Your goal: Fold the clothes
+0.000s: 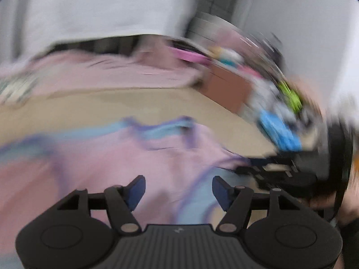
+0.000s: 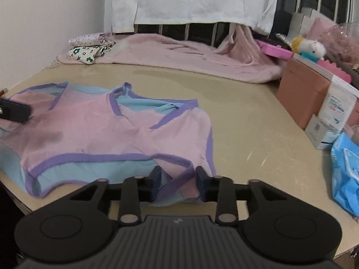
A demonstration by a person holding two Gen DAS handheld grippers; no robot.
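A pink garment [image 2: 116, 130] with purple binding and a light-blue inner side lies spread on the beige table [image 2: 246, 121], covering its near left part, with one blue-lined hem running close to the near edge. Its neckline points toward the far edge.

At the near edge, the right tool [image 2: 178, 183] has its two fingers on either side of a corner of the garment where a purple strip crosses pink and blue cloth. The fingers stand fairly close together with the fabric between them, but whether they actually press on it cannot be told.

The left tool [image 1: 178, 190] is seen in a heavily blurred view, above the same garment, its blue-padded fingers spread wide with nothing between them. In the right wrist view, a dark part of it shows at the garment's left side.

Along the far edge a pale pink blanket [image 2: 190, 53] lies bunched, with small flower-print cloths [image 2: 87, 49] at the far left corner. At the right edge stand a brown box [image 2: 300, 89], white cartons [image 2: 336, 107] and a blue wipes pack [image 2: 345, 174].
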